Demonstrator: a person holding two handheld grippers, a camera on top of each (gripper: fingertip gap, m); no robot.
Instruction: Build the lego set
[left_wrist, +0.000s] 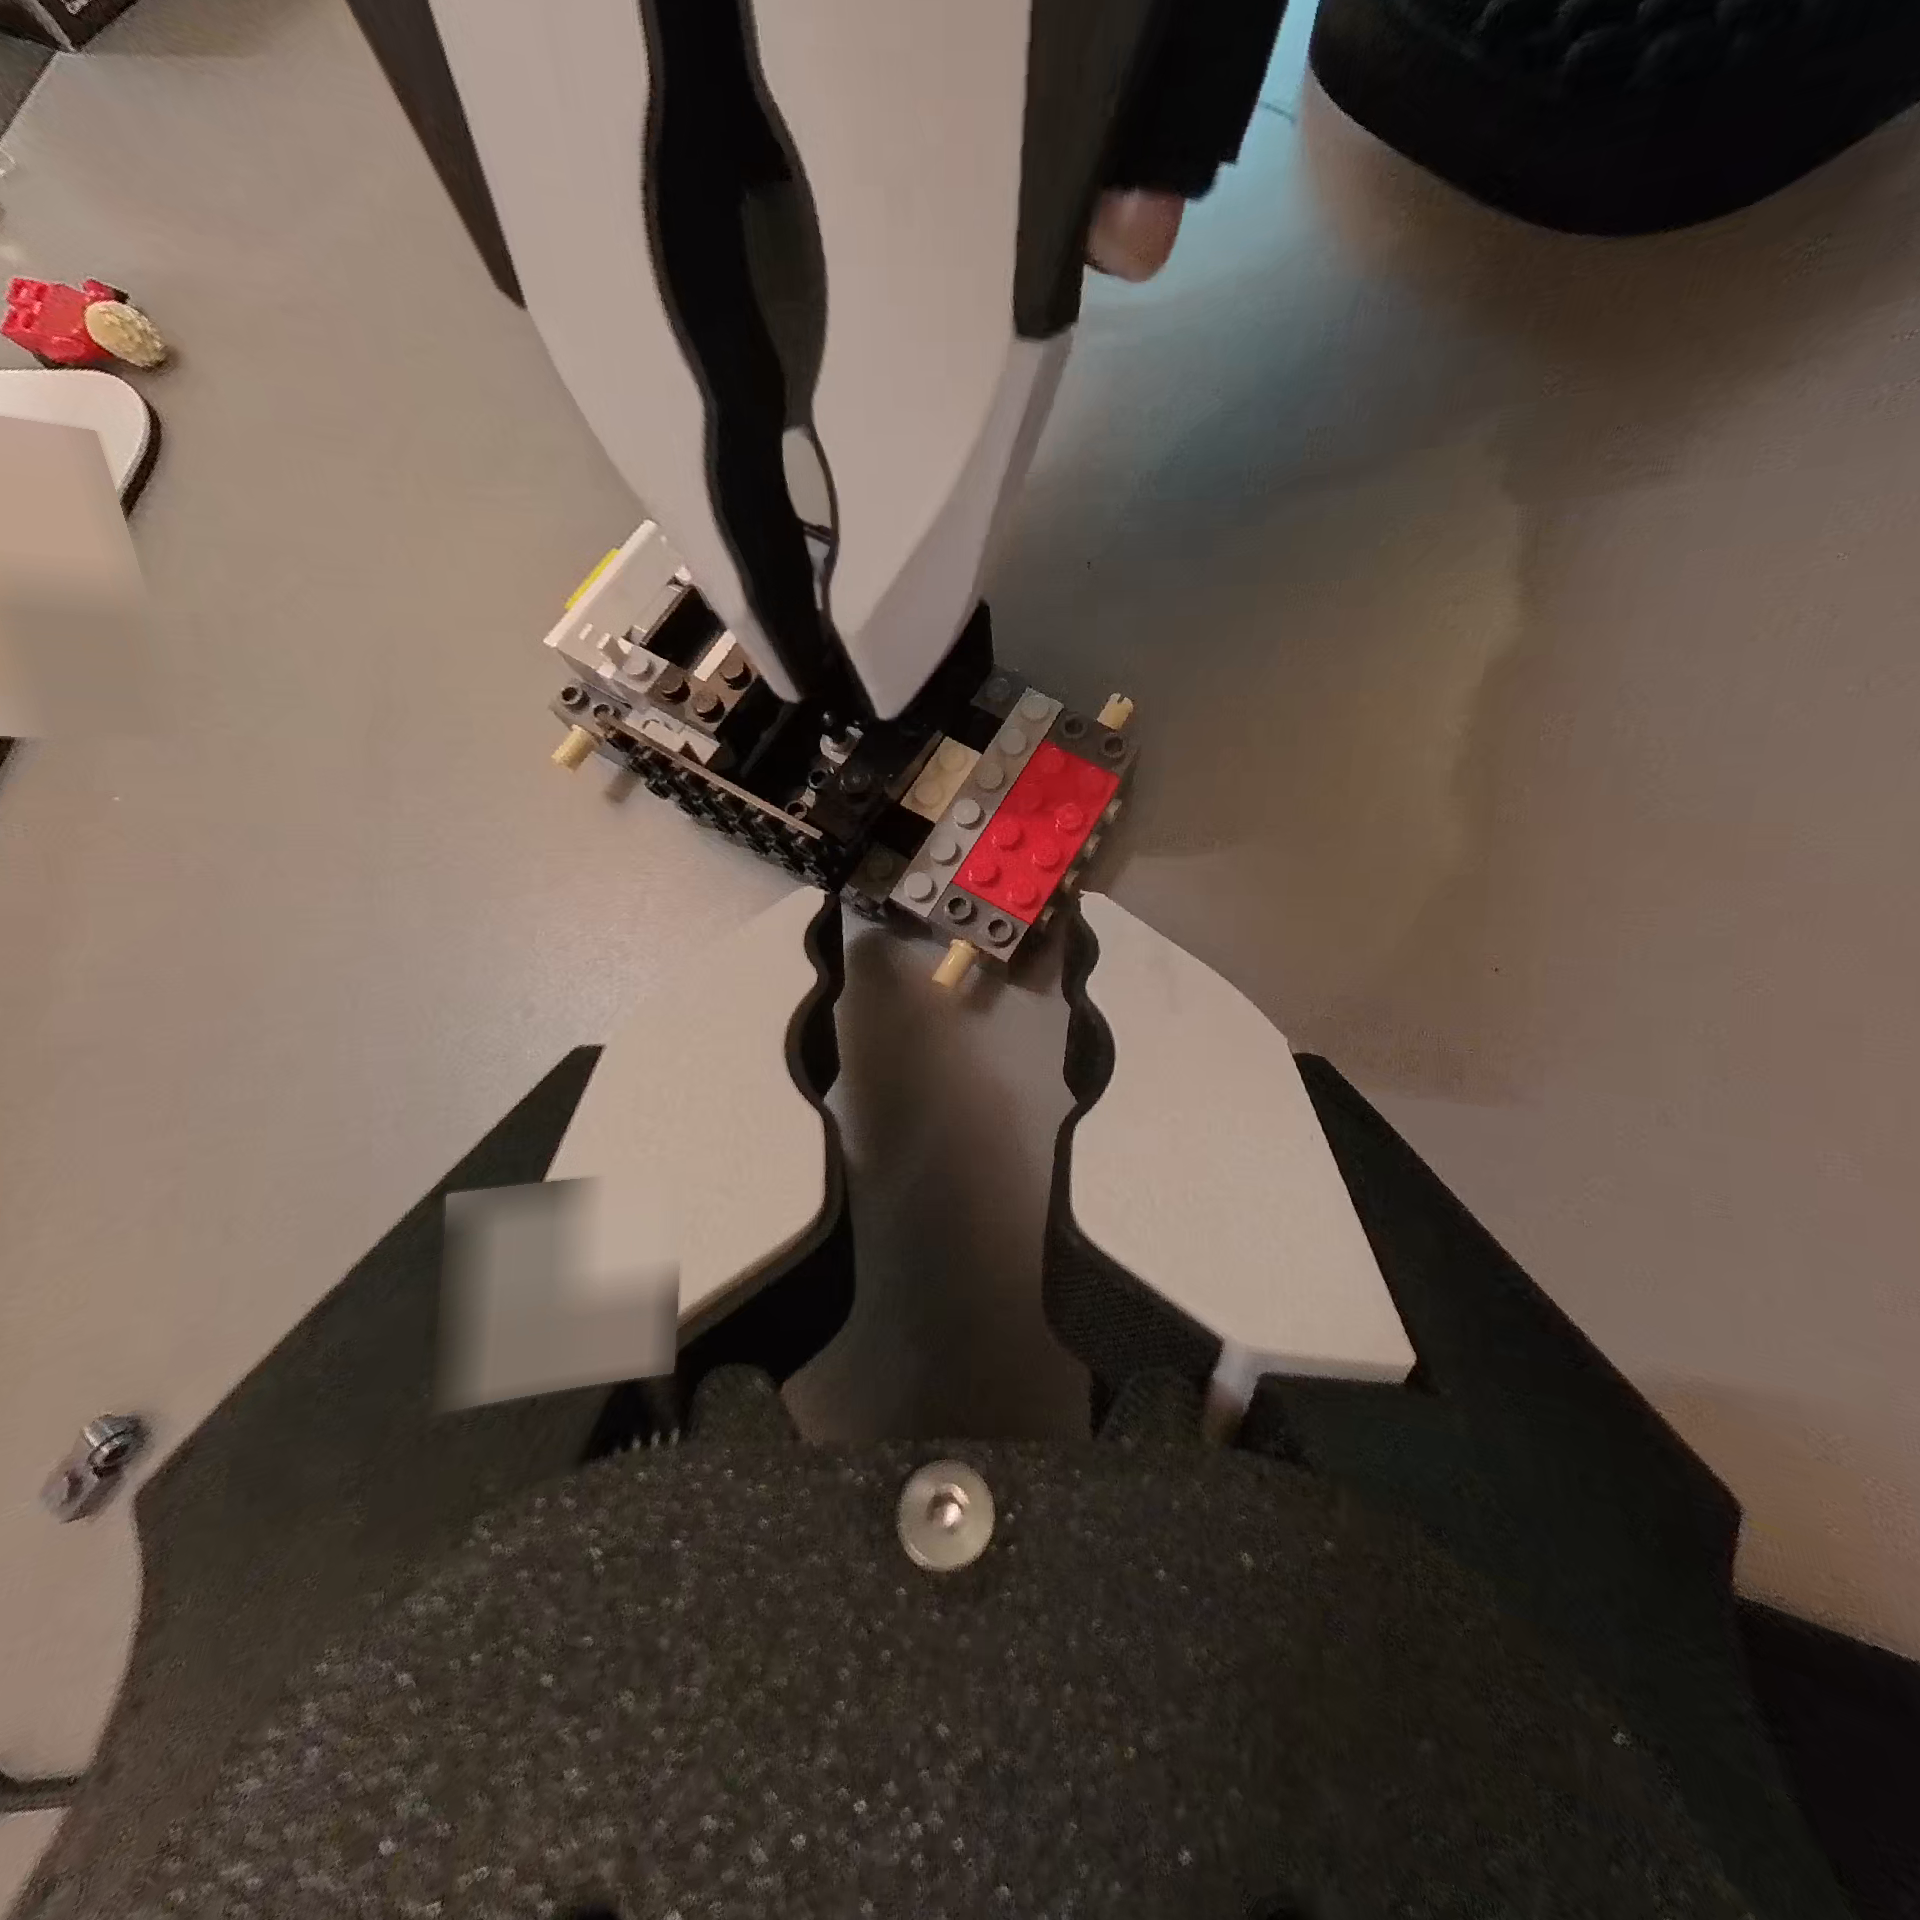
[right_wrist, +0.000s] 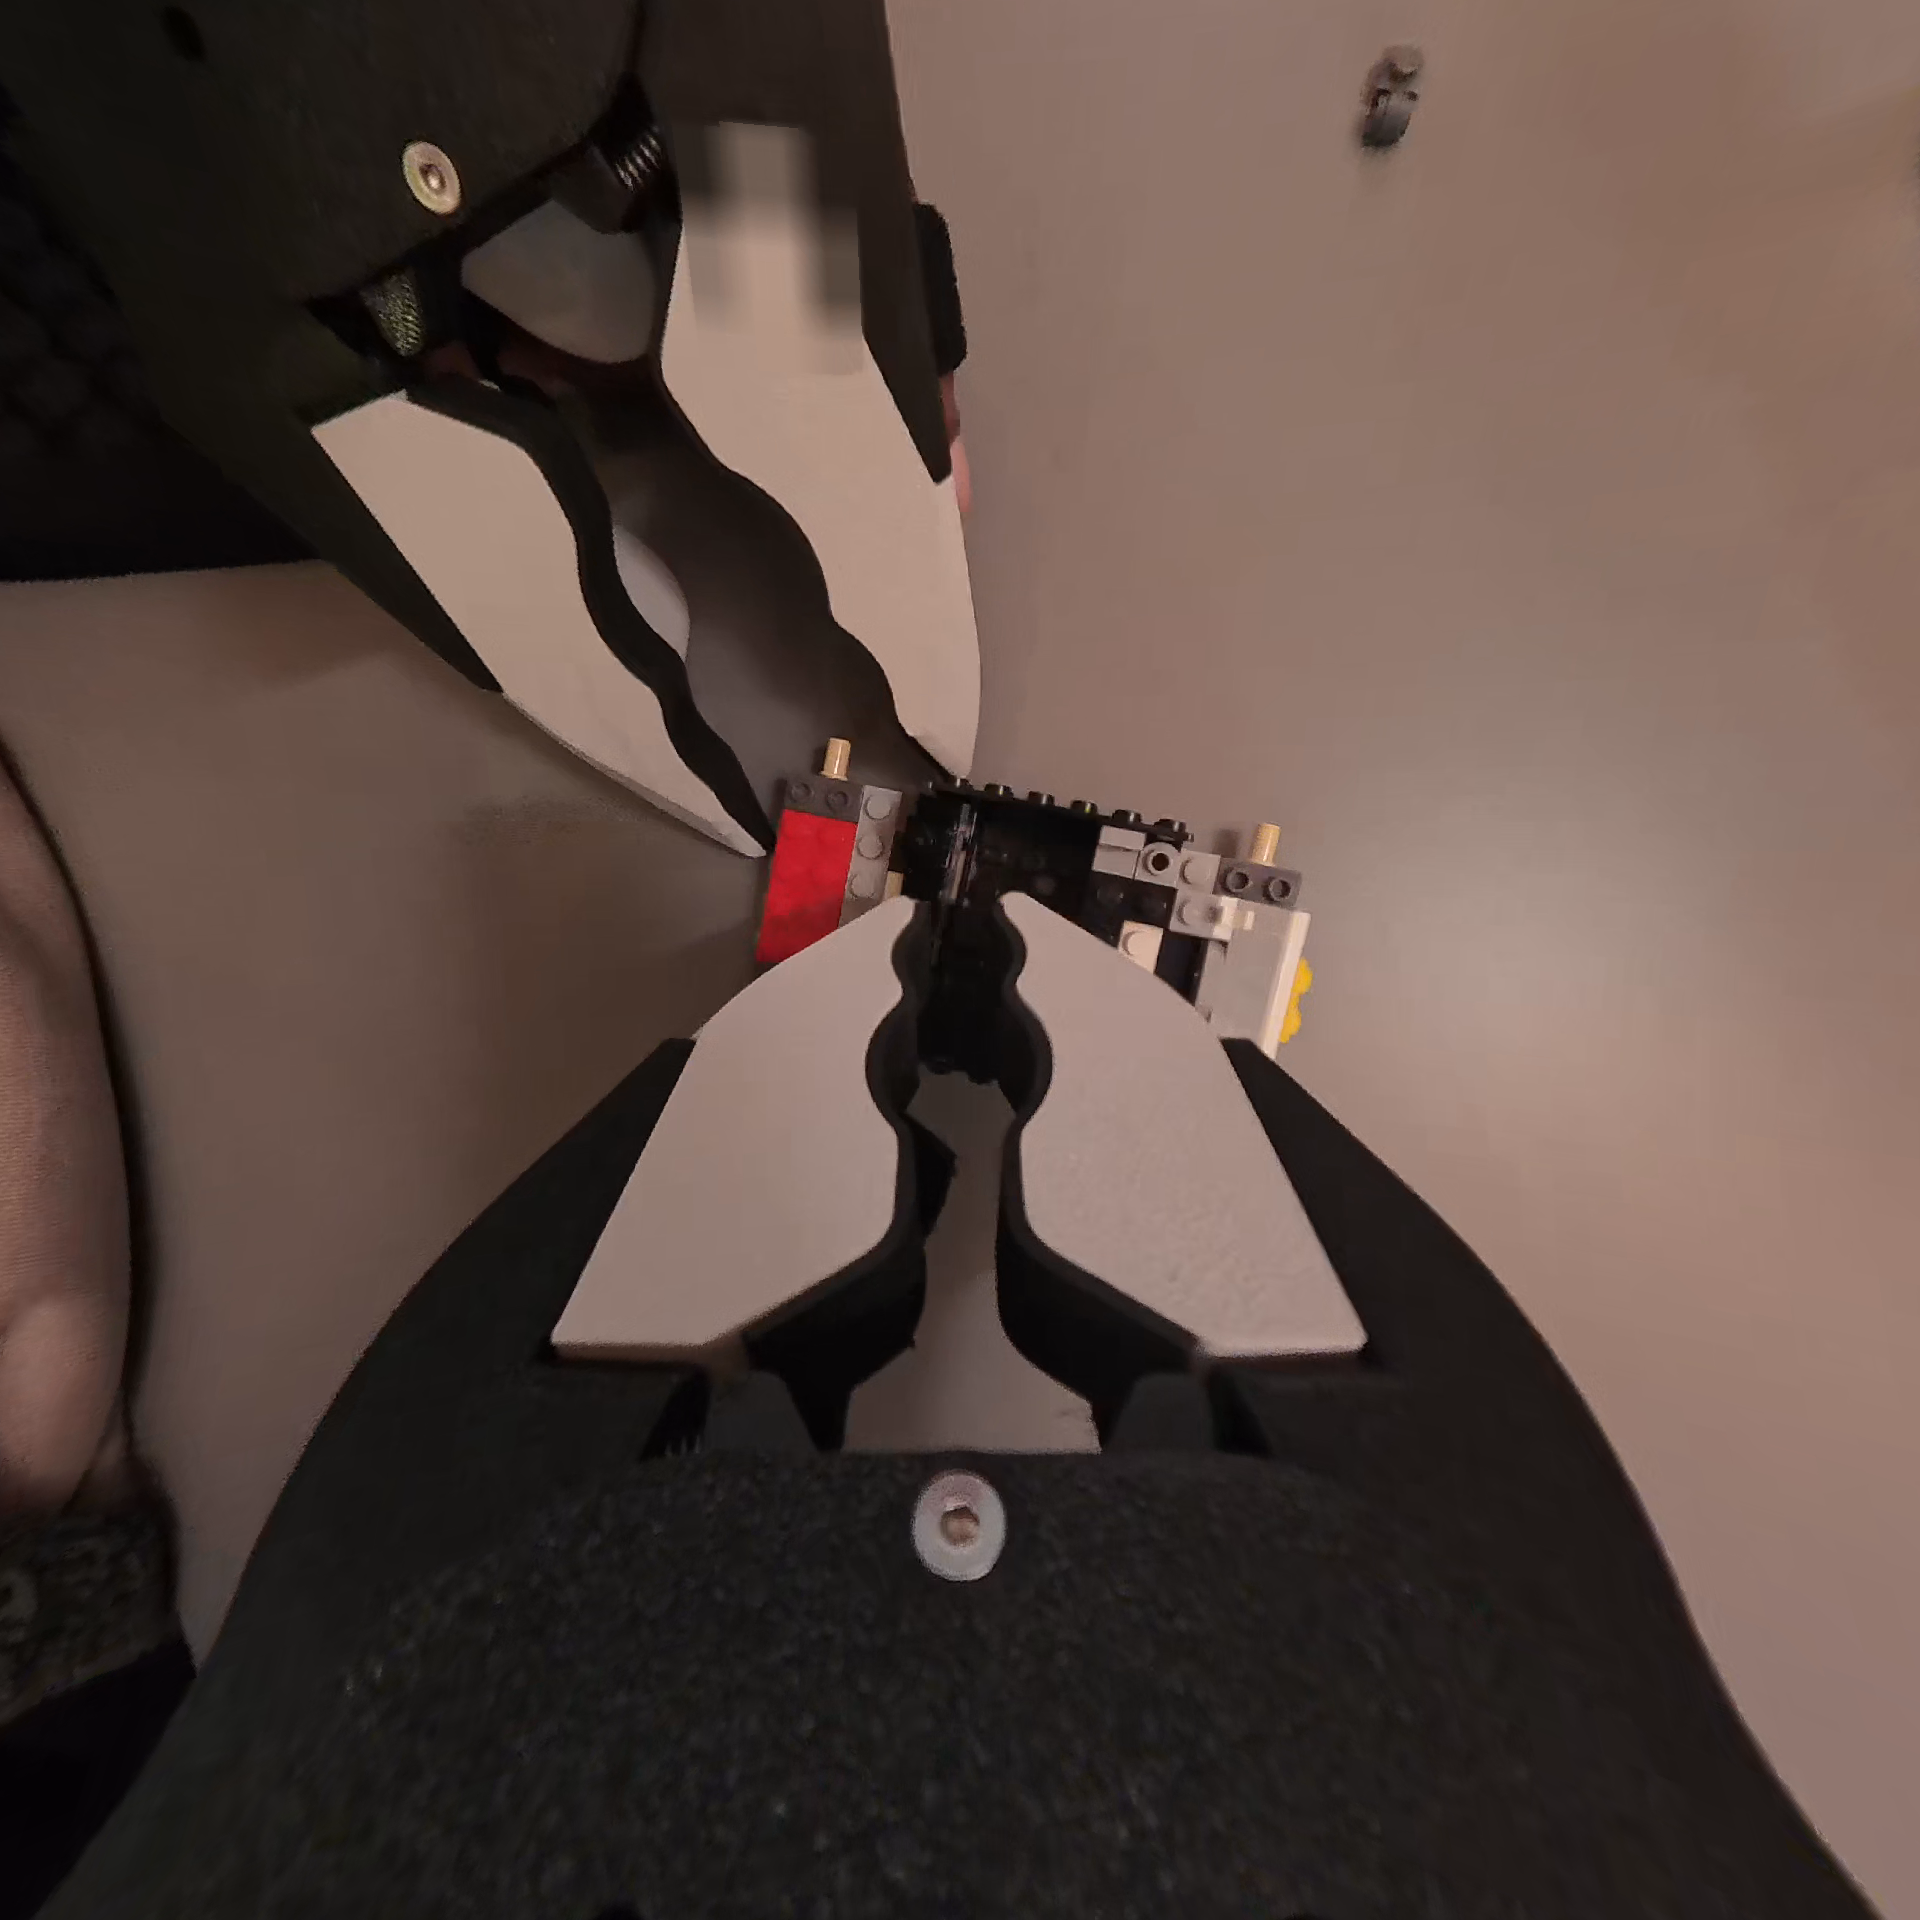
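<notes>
Bit of a sketchy spot here. My left claw (left_wrist: 951, 914) was spread wide, one fingertip on each side of the red-plate end of the half-built lego vehicle base (left_wrist: 977, 821) made of black, grey, white and red bricks with tan axle pins. It sat on the pale grey tabletop (left_wrist: 1455, 727) right at that claw's tips, but I couldn't tell if either tip was actually touching it. My right claw (right_wrist: 961, 904) was closed down narrow on a black lego piece (right_wrist: 961, 940) standing in the middle of the base, straight ahead of its fingers. My worry was that with the left not clamping, any push or twist from the right would skid the whole base sideways or pop a neighbouring brick loose. If the black piece went in crooked, it could jam on the studs. A small loose grey lego part (left_wrist: 94, 1455) lay well off to the left claw's left, clear of all that.
</notes>
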